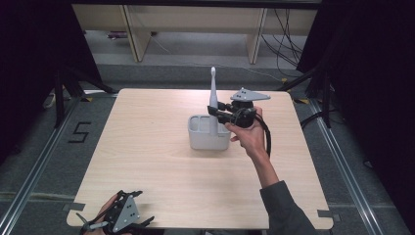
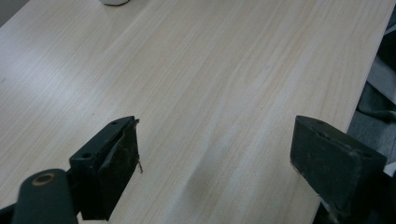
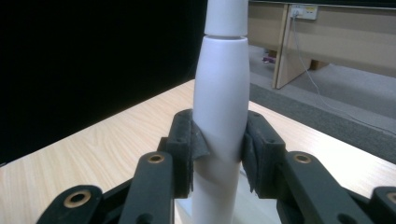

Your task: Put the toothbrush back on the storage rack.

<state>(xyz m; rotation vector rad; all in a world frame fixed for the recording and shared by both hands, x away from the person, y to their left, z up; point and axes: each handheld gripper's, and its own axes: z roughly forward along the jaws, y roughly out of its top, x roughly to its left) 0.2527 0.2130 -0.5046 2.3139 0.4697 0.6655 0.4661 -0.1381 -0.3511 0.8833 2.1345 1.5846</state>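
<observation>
Toothbrush (image 1: 213, 95) standing upright in a white holder (image 1: 209, 133), pinched by the right gripper (image 1: 219, 113)

From where I stand, the right hand (image 1: 249, 131) reaches over the middle of the pale wooden table (image 1: 147, 161) and has its gripper clamped on the white handle of the toothbrush; in the right gripper view the two black pads (image 3: 187, 151) press flat against either side of the handle (image 3: 219, 126), jaws closed tight on it. The lower end of the toothbrush sits in the right-hand compartment of the holder, which rests on the table, and its thin neck rises well above the gripper. The left gripper (image 1: 125, 215) hangs at the table's near left corner, well apart from the holder, its jaws spread wide over bare wood with nothing between them, as the left gripper view shows (image 2: 215, 163)
</observation>
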